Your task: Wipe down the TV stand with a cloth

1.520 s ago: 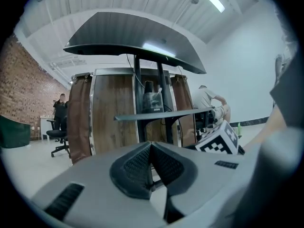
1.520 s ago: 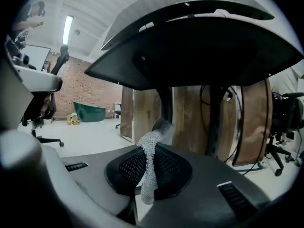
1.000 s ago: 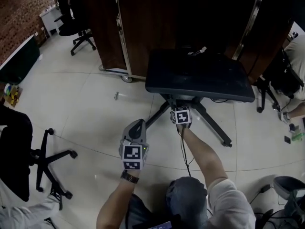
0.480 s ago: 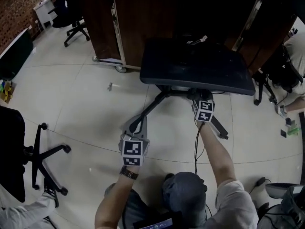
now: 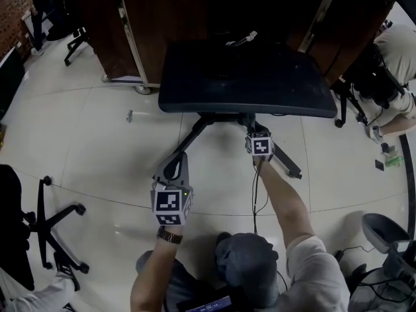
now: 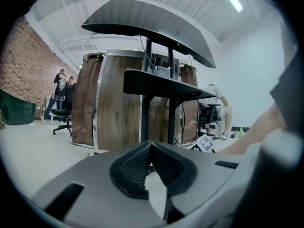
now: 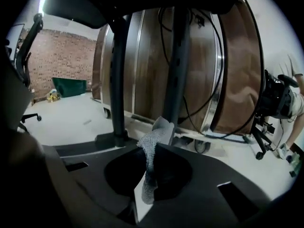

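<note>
Since a second before, the right tongs (image 5: 252,130) had slid from the foot of the post of the TV stand (image 5: 240,77) out along its right leg (image 5: 289,164). They were clamped on a grey cloth (image 7: 153,139), which stuck up between them close to the posts under the stand's dark top surface. That arm reached forward and low. The left tongs (image 5: 173,164) were together with nothing in them, near the left leg (image 5: 192,137), forearm bent in. The stand stood on a pale tiled floor (image 5: 84,129). A wooden cabinet (image 5: 169,18) on wheels stood behind it, an office chair (image 5: 45,216) at near left and a brick wall (image 7: 61,51) at far left.
</note>
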`<state>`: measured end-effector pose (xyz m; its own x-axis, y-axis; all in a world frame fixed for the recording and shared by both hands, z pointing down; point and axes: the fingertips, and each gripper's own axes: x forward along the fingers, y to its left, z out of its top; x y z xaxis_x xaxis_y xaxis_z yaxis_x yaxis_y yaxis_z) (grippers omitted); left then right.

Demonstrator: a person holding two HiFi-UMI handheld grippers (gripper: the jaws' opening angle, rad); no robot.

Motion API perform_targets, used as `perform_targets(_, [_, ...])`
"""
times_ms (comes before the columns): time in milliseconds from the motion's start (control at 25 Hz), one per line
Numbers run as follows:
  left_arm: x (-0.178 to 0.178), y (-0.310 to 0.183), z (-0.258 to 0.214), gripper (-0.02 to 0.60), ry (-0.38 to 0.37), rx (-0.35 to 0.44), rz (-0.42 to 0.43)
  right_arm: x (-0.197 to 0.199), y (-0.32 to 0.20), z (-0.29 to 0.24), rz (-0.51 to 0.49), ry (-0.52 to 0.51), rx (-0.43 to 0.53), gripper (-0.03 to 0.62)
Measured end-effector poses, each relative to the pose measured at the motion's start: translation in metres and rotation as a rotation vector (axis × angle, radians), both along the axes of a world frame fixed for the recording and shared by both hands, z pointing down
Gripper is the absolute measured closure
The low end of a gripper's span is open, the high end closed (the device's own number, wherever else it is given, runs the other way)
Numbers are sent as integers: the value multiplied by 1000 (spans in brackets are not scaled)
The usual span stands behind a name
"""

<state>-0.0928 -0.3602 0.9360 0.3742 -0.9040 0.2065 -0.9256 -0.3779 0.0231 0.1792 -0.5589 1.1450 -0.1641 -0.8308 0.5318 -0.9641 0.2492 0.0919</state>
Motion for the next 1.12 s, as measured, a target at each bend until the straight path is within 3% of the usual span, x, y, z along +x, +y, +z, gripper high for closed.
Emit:
perform_targets(160, [-16, 5, 22, 574, -5, -44, -33, 4, 27, 66, 15, 0, -98, 566])
perform_targets(280, [-33, 9, 22, 574, -40, -33, -47, -17, 24, 43, -45, -81, -18, 566])
perform_targets(440, [-77, 16, 15, 574, -70, -1, -115, -80, -9, -6, -181, -123, 94, 566])
perform_targets(680, [-123, 30, 30, 574, -84, -16, -182, -199, -17, 28, -365, -155, 3, 566])
perform_targets(800, [-147, 47, 43, 574, -99, -38, -222, -268, 37, 60, -522, -204, -75, 566])
perform_targets(960, [-170, 57, 49, 574, -93, -58, -260, -363, 146, 86, -810, -233, -182, 566])
perform_targets(1040, [-169, 57, 49, 574, -94, -53, -255, -398, 194, 92, -942, -237, -226, 566])
perform_targets(1120, [-166, 55, 50, 574, -96, -51, -242, -417, 219, 88, -1008, -251, -225, 566])
